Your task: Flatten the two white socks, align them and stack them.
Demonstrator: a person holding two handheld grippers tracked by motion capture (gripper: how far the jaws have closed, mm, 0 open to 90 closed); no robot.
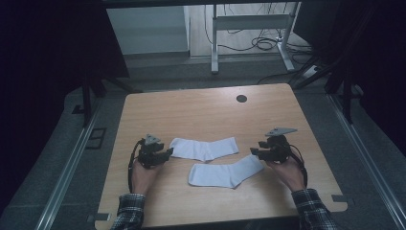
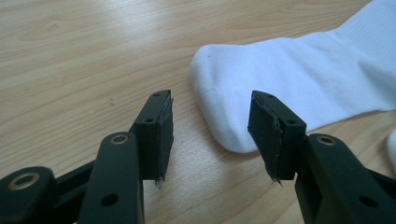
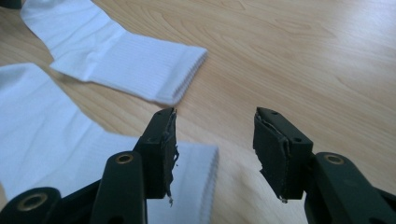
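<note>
Two flat white cotton socks flanked by half-open, empty grippers

If the left gripper (image 1: 168, 153) closes short of the far sock (image 1: 205, 148), bare bench (image 1: 201, 108) is pinched; the right gripper (image 1: 253, 152) risks dragging the near sock (image 1: 225, 173).

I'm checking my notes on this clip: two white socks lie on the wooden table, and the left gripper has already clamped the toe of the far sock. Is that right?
Not quite. The left gripper has clamped nothing: in the left gripper view its jaws stand apart, and the toe of the far sock lies just ahead of them, untouched. Two white socks do lie on the wooden table, the near sock included.
</note>
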